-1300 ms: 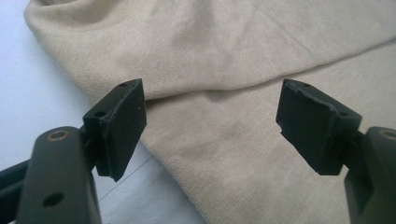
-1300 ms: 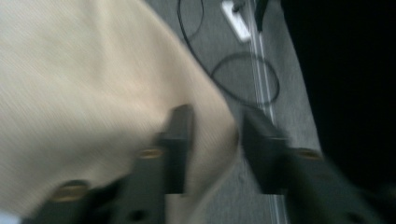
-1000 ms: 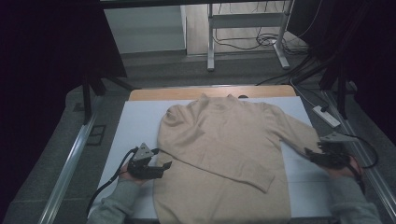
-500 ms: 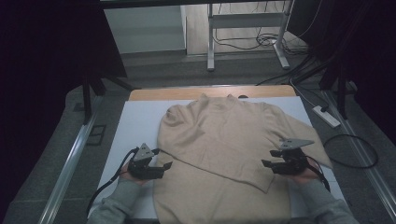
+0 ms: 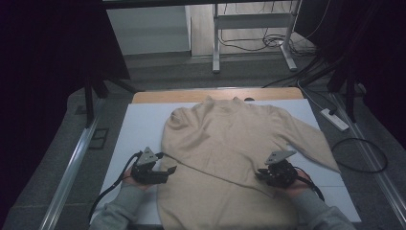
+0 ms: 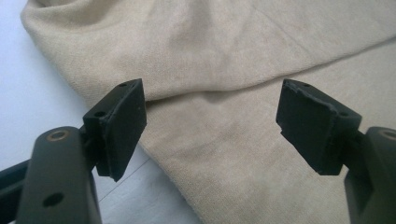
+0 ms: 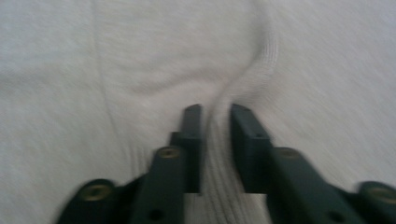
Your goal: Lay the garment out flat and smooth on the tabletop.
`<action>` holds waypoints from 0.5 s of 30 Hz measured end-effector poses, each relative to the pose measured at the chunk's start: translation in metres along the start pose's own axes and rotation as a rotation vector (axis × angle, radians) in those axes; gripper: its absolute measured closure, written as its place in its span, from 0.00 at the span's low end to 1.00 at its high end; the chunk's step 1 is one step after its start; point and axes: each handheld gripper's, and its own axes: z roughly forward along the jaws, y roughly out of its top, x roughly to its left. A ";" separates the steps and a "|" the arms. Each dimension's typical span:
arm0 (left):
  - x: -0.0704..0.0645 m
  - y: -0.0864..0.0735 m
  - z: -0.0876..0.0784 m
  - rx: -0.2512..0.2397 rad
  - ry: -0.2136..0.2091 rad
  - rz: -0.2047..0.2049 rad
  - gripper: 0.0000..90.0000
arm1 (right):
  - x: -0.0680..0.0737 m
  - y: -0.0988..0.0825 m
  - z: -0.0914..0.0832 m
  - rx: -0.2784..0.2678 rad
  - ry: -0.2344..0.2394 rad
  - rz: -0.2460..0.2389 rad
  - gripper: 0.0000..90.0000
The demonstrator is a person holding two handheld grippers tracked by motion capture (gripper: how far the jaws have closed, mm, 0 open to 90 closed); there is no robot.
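Note:
A beige sweater [image 5: 230,143] lies flat on the white table cover [image 5: 139,129], neck away from me. One sleeve is folded slantwise across its body. My left gripper [image 5: 170,170] stands open at the sweater's left edge; in the left gripper view its jaws [image 6: 210,121] spread wide above the sweater [image 6: 224,60], holding nothing. My right gripper [image 5: 261,173] rests on the lower right of the body. In the right gripper view it [image 7: 215,140] is shut on a ribbed cuff [image 7: 261,60] that runs up from between the jaws.
The other sleeve [image 5: 311,141] stretches toward the table's right edge. A bare wooden strip [image 5: 167,96] shows at the far edge. A power strip [image 5: 335,120] and a looped cable [image 5: 359,153] lie on the floor at the right. A metal frame [image 5: 215,43] stands beyond.
My right gripper has moved left from the table's right edge onto the sweater's body, carrying the cuff with it. The left gripper has stayed in place.

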 end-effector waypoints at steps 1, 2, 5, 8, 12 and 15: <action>0.000 0.000 0.000 -0.001 0.001 0.000 0.27 | 0.002 0.003 0.001 -0.002 0.013 0.001 0.88; 0.000 0.000 0.000 -0.001 0.001 0.000 0.27 | 0.004 0.006 0.002 -0.012 0.023 -0.002 0.89; 0.000 0.000 0.000 -0.002 0.004 0.000 0.27 | 0.013 0.021 0.008 -0.062 0.044 -0.027 0.90; 0.000 0.000 -0.001 -0.007 0.007 -0.004 0.27 | 0.032 0.049 0.020 -0.141 0.117 -0.041 0.90; 0.000 0.000 -0.003 -0.010 0.015 -0.003 0.27 | 0.079 0.089 0.045 -0.245 0.286 -0.139 0.89; 0.001 -0.001 -0.003 -0.005 0.016 -0.001 0.27 | 0.105 0.101 0.060 -0.238 0.405 -0.175 0.74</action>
